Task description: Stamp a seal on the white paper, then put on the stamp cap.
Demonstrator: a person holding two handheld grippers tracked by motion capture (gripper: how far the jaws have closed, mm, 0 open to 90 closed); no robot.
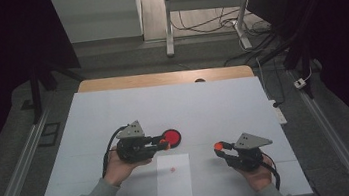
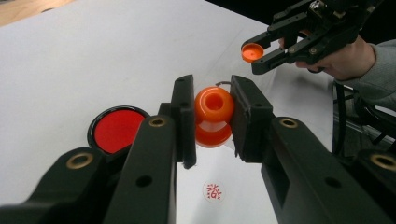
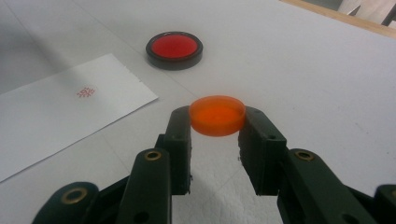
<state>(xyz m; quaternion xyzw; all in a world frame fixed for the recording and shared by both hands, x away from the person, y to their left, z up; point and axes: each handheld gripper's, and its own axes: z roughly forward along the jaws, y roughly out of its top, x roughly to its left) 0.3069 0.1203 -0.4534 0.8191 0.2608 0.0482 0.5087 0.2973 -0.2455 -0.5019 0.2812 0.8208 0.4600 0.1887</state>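
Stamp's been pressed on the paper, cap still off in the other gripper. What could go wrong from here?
1. The left gripper grips the orange stamp on its rounded body, so it might twist or slip during recapping.
2. The right gripper holds the orange cap only at its jaw tips; a bump could knock it loose.
3. The red mark on the paper may be wet; passing low could smear it. The open ink pad lies close by.

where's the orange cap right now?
The orange cap is clamped between the right gripper jaws, held above the table at the high view's right, apart from the paper sheet and the red ink pad.
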